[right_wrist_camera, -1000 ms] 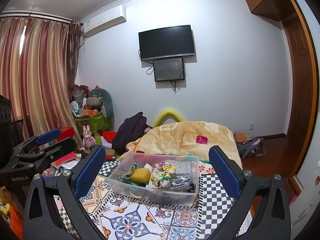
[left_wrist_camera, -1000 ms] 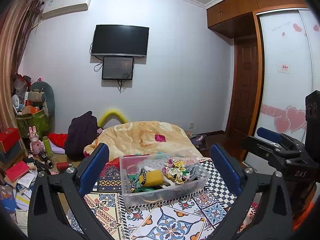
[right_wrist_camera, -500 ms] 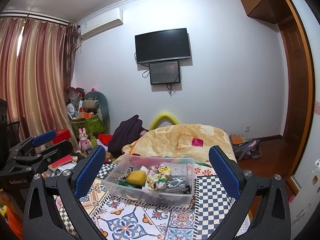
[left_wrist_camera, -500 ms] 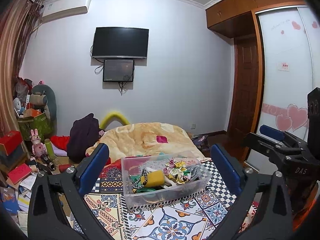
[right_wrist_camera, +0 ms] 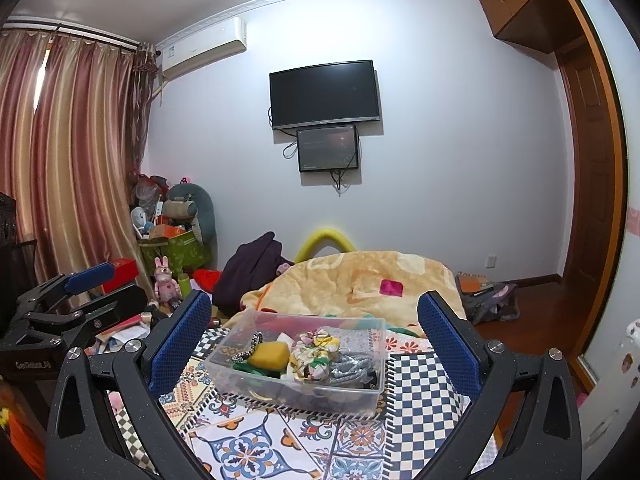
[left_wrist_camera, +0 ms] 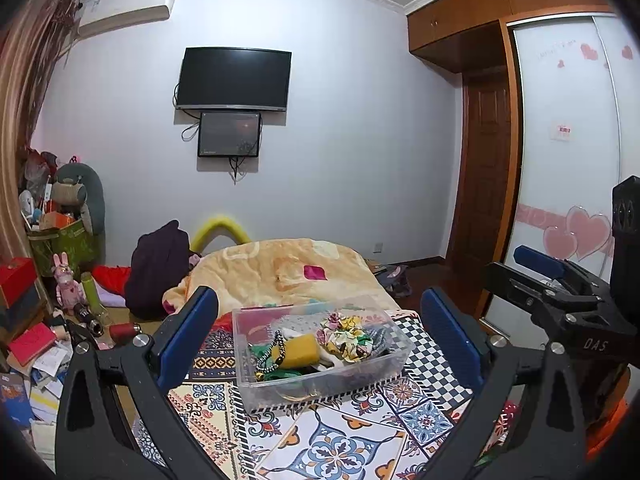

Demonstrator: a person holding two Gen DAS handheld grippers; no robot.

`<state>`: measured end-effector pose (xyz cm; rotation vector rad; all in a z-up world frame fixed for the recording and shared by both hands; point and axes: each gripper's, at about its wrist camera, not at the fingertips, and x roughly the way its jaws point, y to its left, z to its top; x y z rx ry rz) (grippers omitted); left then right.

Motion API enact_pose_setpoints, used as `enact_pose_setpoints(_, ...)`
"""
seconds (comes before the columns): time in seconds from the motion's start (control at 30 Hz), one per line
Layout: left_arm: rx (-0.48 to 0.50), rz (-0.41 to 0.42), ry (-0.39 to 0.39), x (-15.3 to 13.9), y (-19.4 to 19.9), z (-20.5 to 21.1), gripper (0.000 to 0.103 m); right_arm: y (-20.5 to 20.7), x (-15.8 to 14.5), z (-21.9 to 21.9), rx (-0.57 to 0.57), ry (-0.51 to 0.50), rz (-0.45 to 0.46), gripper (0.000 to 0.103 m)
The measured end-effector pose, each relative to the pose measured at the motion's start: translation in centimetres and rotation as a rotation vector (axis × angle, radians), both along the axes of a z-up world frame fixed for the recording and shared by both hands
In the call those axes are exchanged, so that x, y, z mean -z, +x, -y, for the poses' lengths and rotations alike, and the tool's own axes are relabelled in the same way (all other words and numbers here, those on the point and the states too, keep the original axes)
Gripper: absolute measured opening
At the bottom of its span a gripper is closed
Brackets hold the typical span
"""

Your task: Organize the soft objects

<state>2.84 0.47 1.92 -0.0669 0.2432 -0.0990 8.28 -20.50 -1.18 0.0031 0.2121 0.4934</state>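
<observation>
A clear plastic box (left_wrist_camera: 320,376) (right_wrist_camera: 296,384) sits on a patterned cloth. It holds several soft things: a yellow sponge (left_wrist_camera: 302,350) (right_wrist_camera: 270,354), a floral scrunchie (left_wrist_camera: 344,338) (right_wrist_camera: 314,354), a grey beaded piece (right_wrist_camera: 354,366) and green bits. My left gripper (left_wrist_camera: 318,344) is open and empty, held back from the box. My right gripper (right_wrist_camera: 314,344) is open and empty too, also short of the box. The right gripper shows at the right of the left wrist view (left_wrist_camera: 560,292); the left gripper shows at the left of the right wrist view (right_wrist_camera: 68,304).
A patterned cloth (left_wrist_camera: 340,440) (right_wrist_camera: 420,380) covers the surface under the box. A yellow blanket (left_wrist_camera: 280,268) is heaped behind it. Clutter, books and a pink rabbit toy (left_wrist_camera: 64,280) lie on the left. A dark door (left_wrist_camera: 484,168) and wardrobe stand right.
Both views have tilted up a little, so the box sits lower in the frames. The box and its contents have not moved. Both grippers stay open.
</observation>
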Motion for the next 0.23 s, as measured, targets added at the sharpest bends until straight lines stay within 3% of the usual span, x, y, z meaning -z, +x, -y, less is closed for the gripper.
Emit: enact_pose_setpoints(0.23,0.003,0.009,0.007,0.03,-0.16,0.07,0.103,0.01,0.13,-0.02,-0.001,-0.005,-0.005,0.103)
